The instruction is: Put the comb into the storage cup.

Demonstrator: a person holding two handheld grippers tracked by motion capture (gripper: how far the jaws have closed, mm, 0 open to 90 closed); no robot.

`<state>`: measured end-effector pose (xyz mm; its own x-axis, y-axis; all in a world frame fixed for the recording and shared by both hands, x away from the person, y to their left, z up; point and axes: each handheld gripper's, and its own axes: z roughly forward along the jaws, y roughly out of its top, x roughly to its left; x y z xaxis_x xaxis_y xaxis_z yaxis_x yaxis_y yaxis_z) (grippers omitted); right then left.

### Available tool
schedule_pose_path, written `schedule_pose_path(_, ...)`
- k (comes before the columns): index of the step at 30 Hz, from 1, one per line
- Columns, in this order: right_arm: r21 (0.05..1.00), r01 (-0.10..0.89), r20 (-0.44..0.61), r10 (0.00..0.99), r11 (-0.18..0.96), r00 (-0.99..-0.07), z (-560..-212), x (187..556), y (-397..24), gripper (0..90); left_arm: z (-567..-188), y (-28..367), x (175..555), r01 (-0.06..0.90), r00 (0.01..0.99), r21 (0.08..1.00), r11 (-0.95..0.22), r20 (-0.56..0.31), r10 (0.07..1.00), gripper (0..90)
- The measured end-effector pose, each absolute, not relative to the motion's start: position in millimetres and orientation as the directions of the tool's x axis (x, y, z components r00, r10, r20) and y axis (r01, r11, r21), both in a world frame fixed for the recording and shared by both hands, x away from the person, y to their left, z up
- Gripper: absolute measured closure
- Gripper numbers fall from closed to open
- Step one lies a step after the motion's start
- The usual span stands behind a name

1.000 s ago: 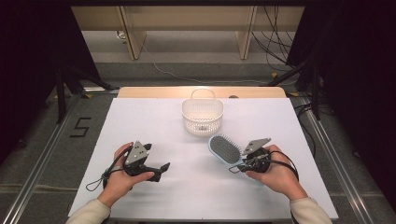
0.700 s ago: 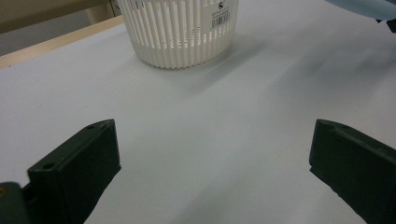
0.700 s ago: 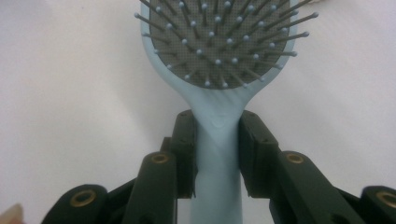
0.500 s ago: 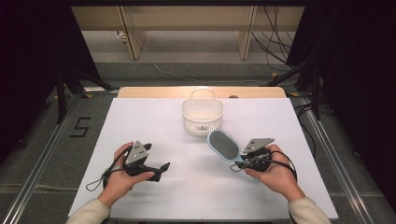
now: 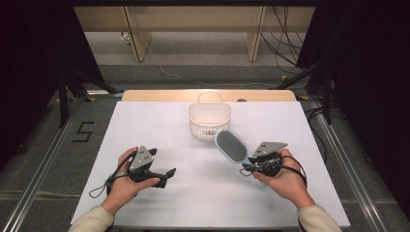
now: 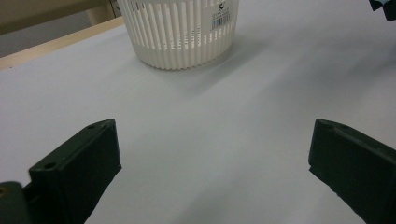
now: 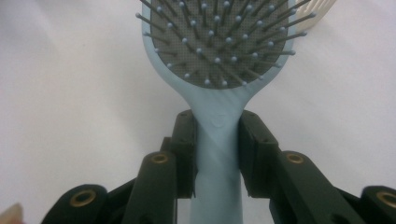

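A light-blue hairbrush (image 5: 231, 146) with a grey bristle pad juts up and left from my right gripper (image 5: 247, 166), its head close to the front of a white slatted basket (image 5: 208, 121). In the right gripper view the jaws of the right gripper (image 7: 217, 140) press on both sides of the hairbrush's handle (image 7: 215, 158), bristles facing the camera. My left gripper (image 5: 167, 177) rests low over the white table at the front left, its jaws wide apart with nothing between them. The left gripper (image 6: 215, 135) faces the basket (image 6: 180, 32) across bare table.
The white table top (image 5: 145, 125) has a wooden strip along its far edge, just behind the basket. Metal rails run along both sides of the table, and cables lie on the floor beyond. Each gripper is held by a hand, with a black cable trailing.
The brush head has edged slightly up toward the basket. The left gripper has kept still.
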<state>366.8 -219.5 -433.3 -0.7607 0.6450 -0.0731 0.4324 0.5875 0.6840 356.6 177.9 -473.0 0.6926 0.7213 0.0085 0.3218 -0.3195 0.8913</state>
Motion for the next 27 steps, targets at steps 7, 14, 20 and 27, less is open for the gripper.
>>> schedule_pose_path(7, 0.708, 0.433, -0.069, 0.665, 0.558, -0.744, -431.0, 367.1, -221.2, 70.3, -472.9, 177.7, 356.6, 0.320, 0.692, 0.892, -0.319, 0.009, 0.721, 1.9)
schedule_pose_path(14, 0.726, 0.431, -0.062, 0.676, 0.535, -0.734, -429.8, 367.3, -221.7, 70.3, -472.6, 177.8, 356.6, 0.318, 0.693, 0.893, -0.318, 0.010, 0.721, 2.1)
schedule_pose_path(20, 0.727, 0.429, -0.064, 0.675, 0.536, -0.735, -431.0, 367.8, -221.2, 70.3, -472.8, 177.8, 356.7, 0.320, 0.692, 0.893, -0.318, 0.010, 0.722, 2.1)
schedule_pose_path(27, 0.754, 0.405, -0.078, 0.683, 0.517, -0.726, -428.2, 367.3, -221.6, 70.3, -472.6, 177.9, 356.8, 0.319, 0.692, 0.893, -0.318, 0.010, 0.722, 2.1)
